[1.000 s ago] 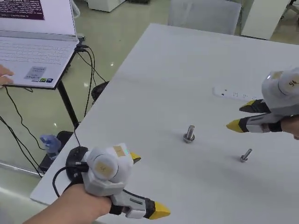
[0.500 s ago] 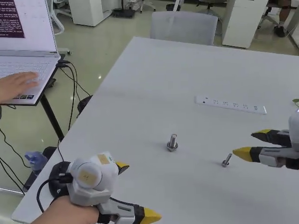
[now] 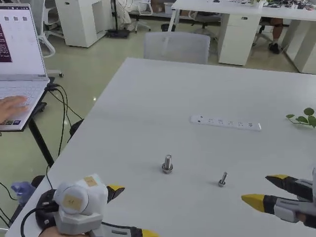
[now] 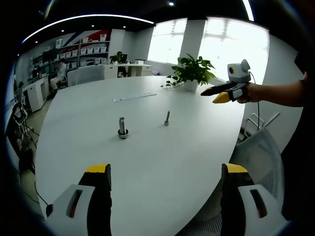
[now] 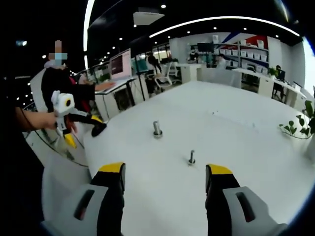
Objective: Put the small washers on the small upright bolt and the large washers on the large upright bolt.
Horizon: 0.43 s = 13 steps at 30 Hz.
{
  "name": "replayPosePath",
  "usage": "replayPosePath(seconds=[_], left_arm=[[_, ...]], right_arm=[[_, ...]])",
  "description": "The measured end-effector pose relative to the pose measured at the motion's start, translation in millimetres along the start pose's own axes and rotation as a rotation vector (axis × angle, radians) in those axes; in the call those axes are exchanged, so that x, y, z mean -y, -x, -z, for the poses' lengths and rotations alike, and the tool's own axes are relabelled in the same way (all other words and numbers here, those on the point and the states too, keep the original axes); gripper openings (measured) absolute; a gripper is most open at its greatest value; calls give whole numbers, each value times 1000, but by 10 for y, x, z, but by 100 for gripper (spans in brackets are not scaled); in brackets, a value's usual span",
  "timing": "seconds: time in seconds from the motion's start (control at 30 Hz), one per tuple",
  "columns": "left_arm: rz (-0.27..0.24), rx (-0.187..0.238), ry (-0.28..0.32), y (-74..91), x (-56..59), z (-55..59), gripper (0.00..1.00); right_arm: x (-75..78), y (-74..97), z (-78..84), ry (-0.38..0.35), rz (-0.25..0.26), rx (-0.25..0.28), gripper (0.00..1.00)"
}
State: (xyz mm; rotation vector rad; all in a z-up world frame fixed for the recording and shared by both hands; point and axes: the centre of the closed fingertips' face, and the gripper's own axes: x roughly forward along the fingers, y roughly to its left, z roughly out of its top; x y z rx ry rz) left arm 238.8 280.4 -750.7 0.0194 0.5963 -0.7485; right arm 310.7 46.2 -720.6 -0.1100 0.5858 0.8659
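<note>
The large upright bolt stands mid-table, and the small upright bolt stands to its right. Each has a ring at its base. My left gripper is open at the table's near-left corner, well short of the large bolt. My right gripper is open and empty, just right of and nearer than the small bolt. The left gripper view has its jaws wide apart, with the large bolt and small bolt ahead. The right gripper view's jaws frame the small bolt, with the large bolt beyond.
A white power strip lies behind the bolts. A small plant sits at the right edge. A grey chair stands at the table's far end. Left of the table, a hand rests on a laptop on a stand.
The head camera has tilted up and the whole scene slid down and left. My right gripper has dropped from beyond the small bolt to nearer than it. The left gripper holds its place.
</note>
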Motion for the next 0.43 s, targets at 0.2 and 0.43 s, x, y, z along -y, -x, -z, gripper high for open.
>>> replayPosePath(seconds=[0.2, 0.43], left_arm=[[-13, 30, 9, 67, 22, -71, 92], [-5, 19, 7, 92, 94, -24, 93]], right_arm=[[-123, 79, 245, -3, -23, 15, 73], [-123, 75, 389, -39, -31, 69, 88]])
